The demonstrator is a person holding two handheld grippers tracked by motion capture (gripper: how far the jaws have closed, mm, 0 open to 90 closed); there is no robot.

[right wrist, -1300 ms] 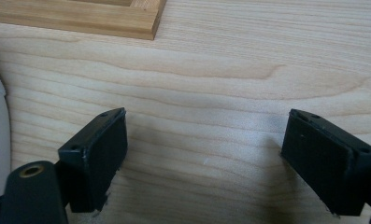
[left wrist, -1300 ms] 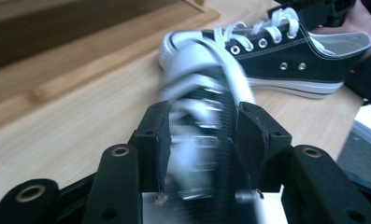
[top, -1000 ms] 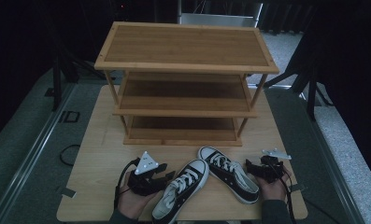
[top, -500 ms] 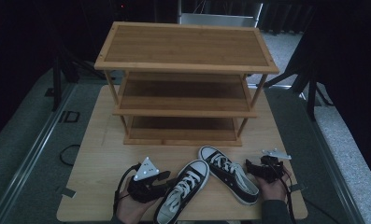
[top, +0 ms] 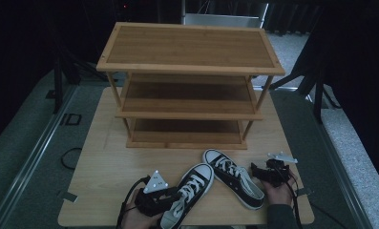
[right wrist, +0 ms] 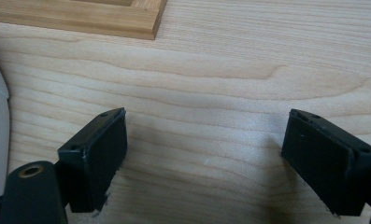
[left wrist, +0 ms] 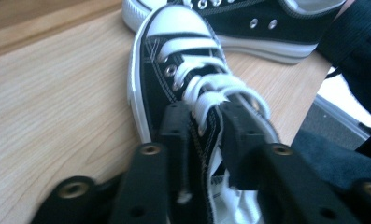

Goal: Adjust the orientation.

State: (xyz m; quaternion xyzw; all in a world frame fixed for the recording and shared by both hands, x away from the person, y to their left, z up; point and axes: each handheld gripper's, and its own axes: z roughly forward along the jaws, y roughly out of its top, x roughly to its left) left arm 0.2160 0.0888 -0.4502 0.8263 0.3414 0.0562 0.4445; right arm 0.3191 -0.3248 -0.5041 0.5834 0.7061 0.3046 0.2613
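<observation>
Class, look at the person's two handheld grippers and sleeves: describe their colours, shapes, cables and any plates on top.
Both the left gripper and right gripper are black with two blocky, screw-holed jaws. Each carries a grey three-cornered plate on top and trails a black cable. The right sleeve is dark.

My left gripper (top: pixel 165 202) sits low at the near table edge, its grey three-cornered plate facing up and my left hand (top: pixel 139 217) wrapped around the body from below. Its black jaws have just been closing, and in the left gripper view they stand narrow, one on each side of the sneaker (left wrist: pixel 192 93) wall, pressing on the fabric. My right gripper (top: pixel 266 172) rests farther right, held level in my right hand (top: pixel 278 193), sleeve at the wrist. Its jaws stand wide apart with nothing between them.
</observation>
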